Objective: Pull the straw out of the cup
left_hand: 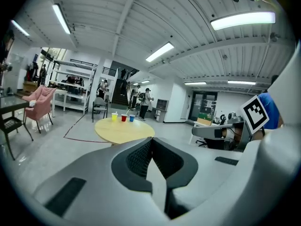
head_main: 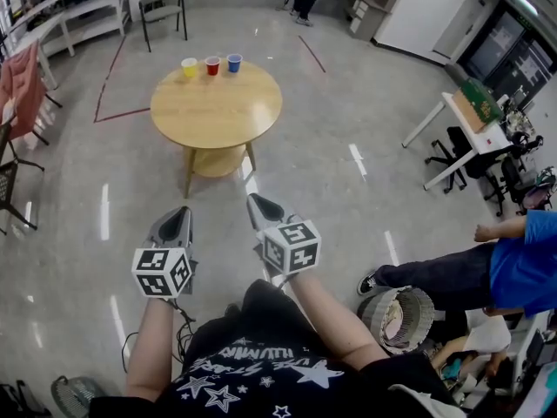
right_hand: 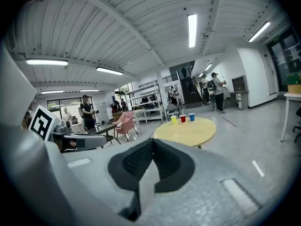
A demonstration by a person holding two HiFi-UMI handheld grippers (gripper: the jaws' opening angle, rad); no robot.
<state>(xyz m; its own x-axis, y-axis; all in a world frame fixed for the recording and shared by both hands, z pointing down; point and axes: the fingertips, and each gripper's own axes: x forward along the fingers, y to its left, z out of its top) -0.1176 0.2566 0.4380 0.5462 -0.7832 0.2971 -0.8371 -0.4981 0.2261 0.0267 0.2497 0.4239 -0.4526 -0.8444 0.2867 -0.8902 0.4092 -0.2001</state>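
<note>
A round wooden table (head_main: 216,104) stands well ahead of me on the floor. At its far edge three cups stand in a row: yellow (head_main: 189,67), red (head_main: 212,65) and blue (head_main: 234,62). They are too small for a straw to be made out. My left gripper (head_main: 184,209) and right gripper (head_main: 253,198) are held side by side above the floor, short of the table and pointing at it. Both are shut with nothing between the pads. In the left gripper view the left gripper (left_hand: 151,139) has the table (left_hand: 124,130) beyond it. The right gripper (right_hand: 153,140) looks at the table (right_hand: 186,132) too.
A dark chair (head_main: 161,3) stands behind the table and a pink chair (head_main: 19,81) at the left. A white desk (head_main: 461,129) with office chairs is at the right. A seated person in blue (head_main: 513,259) and a round basket (head_main: 400,316) are near my right side.
</note>
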